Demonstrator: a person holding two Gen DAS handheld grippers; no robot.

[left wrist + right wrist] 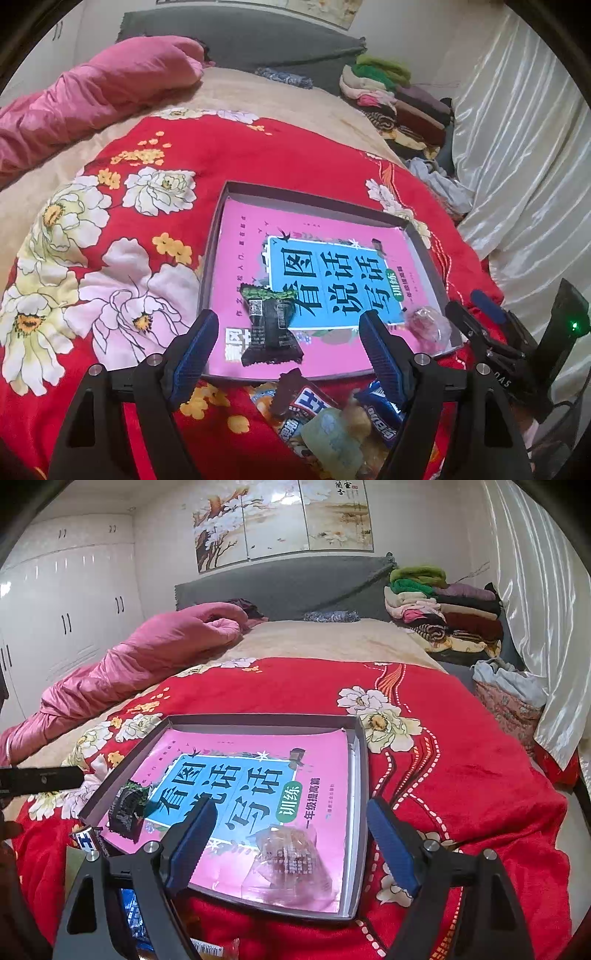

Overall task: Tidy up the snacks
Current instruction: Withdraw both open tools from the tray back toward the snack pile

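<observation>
A shallow grey box (216,236) (364,775) lined with a pink book lies on the red floral quilt. Inside it lie a black-and-green snack packet (271,325) (127,808) and a clear-wrapped reddish snack (428,325) (291,853). A pile of loose snacks (332,417) lies on the quilt in front of the box, with a blue packet (380,406) among them. My left gripper (291,358) is open and empty, above the box's near edge, with the black packet between its fingers. My right gripper (291,849) is open and empty over the clear-wrapped snack.
The bed carries a pink duvet (147,653) at the left, folded clothes (443,609) at the back right and a grey headboard (280,583). White curtains (546,609) hang at the right, white wardrobes (66,620) stand at the left.
</observation>
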